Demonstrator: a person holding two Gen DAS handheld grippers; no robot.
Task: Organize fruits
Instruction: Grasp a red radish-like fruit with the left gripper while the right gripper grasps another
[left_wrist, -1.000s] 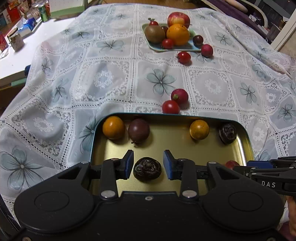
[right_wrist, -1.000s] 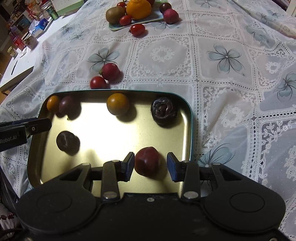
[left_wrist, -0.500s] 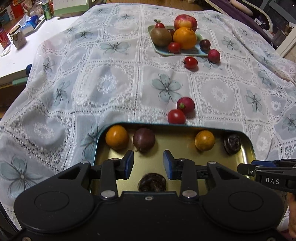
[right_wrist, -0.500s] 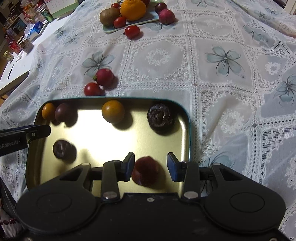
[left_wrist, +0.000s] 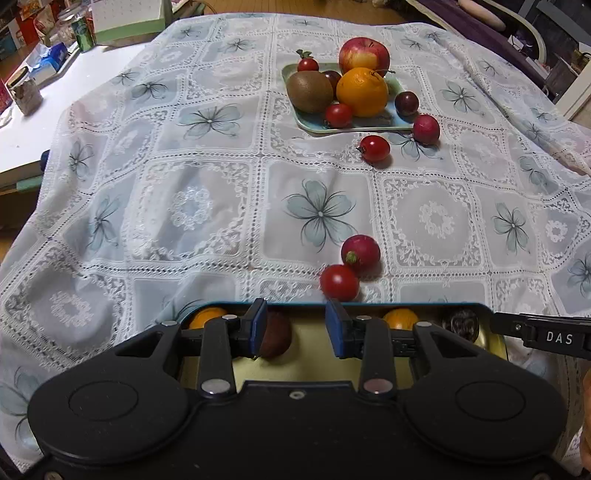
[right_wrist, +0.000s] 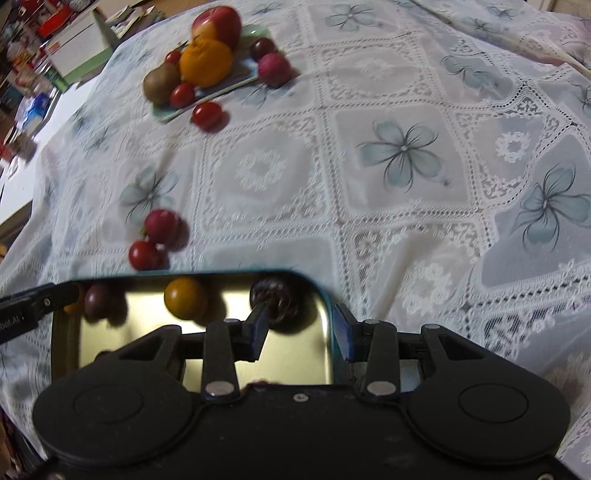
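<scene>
Left tongs (left_wrist: 295, 328) gape empty over the gold tray (right_wrist: 295, 354), which holds 2 orange fruits, a brown one and a wrinkled dark one. Right tongs (right_wrist: 301, 332) gape empty astride its right rim.

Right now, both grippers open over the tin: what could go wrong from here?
1. The cherry tomato and radish sit touching, just beyond the gold tray's rim; closing on one may roll the other away.
2. The right gripper straddles the tray's right wall; a careless move could shove the tray and scatter its loose fruit.
3. The right view is motion-blurred, so aiming now looks unreliable.
</scene>
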